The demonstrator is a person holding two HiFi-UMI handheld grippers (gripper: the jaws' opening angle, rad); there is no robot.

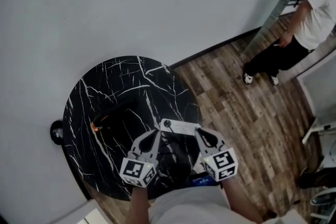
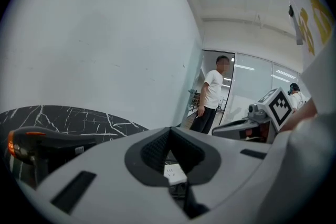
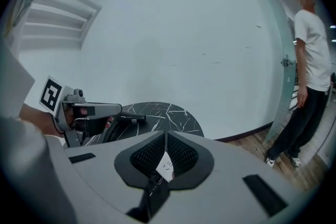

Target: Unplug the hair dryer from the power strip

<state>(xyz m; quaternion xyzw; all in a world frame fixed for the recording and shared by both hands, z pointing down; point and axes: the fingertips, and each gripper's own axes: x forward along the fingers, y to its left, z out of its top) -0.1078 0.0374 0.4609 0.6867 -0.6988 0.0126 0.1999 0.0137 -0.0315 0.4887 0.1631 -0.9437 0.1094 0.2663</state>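
Left gripper (image 1: 156, 136) and right gripper (image 1: 202, 135) both pinched shut, empty; power strip (image 1: 184, 126) lies crosswise just ahead; its plug (image 1: 167, 124) looks nearer the left.

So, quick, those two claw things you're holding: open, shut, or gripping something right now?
Left gripper: closed, holding nothing.
Right gripper: closed, holding nothing.

The left claw (image 1: 157, 136) and right claw (image 1: 201, 135) sit side by side, jaws closed, tips tilted downward.
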